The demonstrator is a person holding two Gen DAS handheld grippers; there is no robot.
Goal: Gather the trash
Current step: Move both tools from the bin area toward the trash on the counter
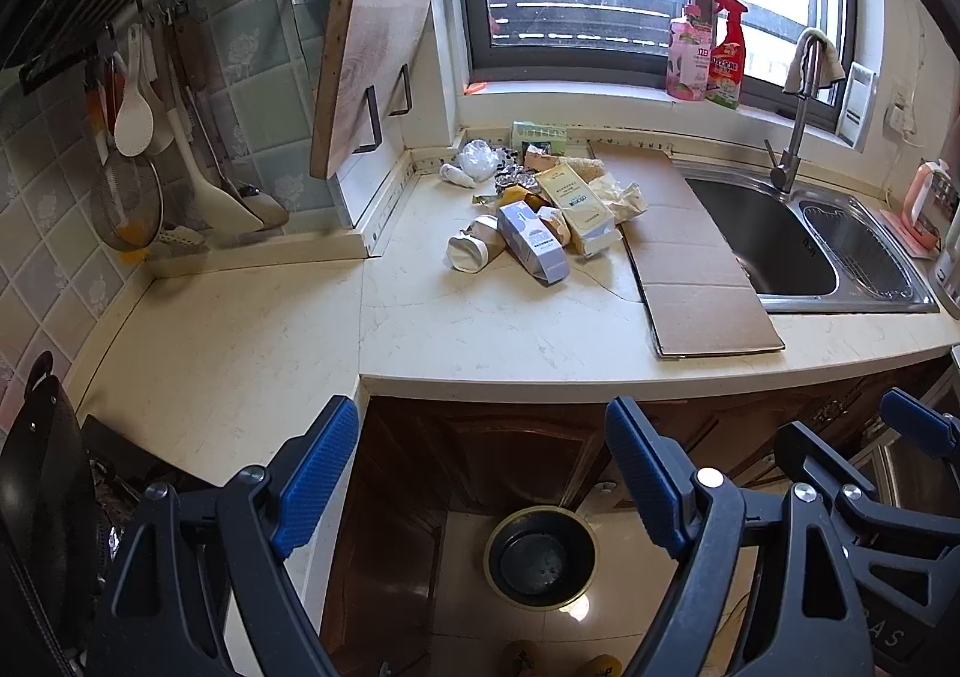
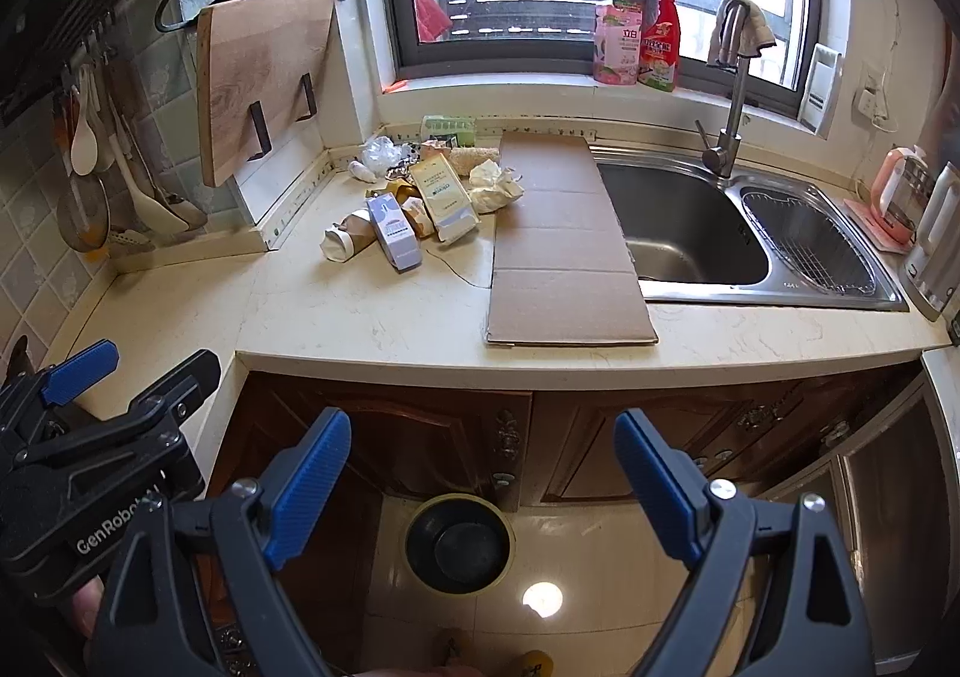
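Left to right: the left gripper (image 1: 480, 473), fingers spread and empty, is held back from the desk (image 1: 480, 317) edge. The trash pile (image 1: 540, 209) of cartons, crumpled paper and foil lies well back on the desk, beside a flat cardboard sheet (image 1: 696, 251) bordering the sink (image 1: 762, 233). The right gripper (image 2: 483, 488) is likewise spread and empty. A bin (image 2: 459, 542) stands on the floor below. Judged stage: approach, nothing grasped. The next move calls for reaching forward to pinch one item.
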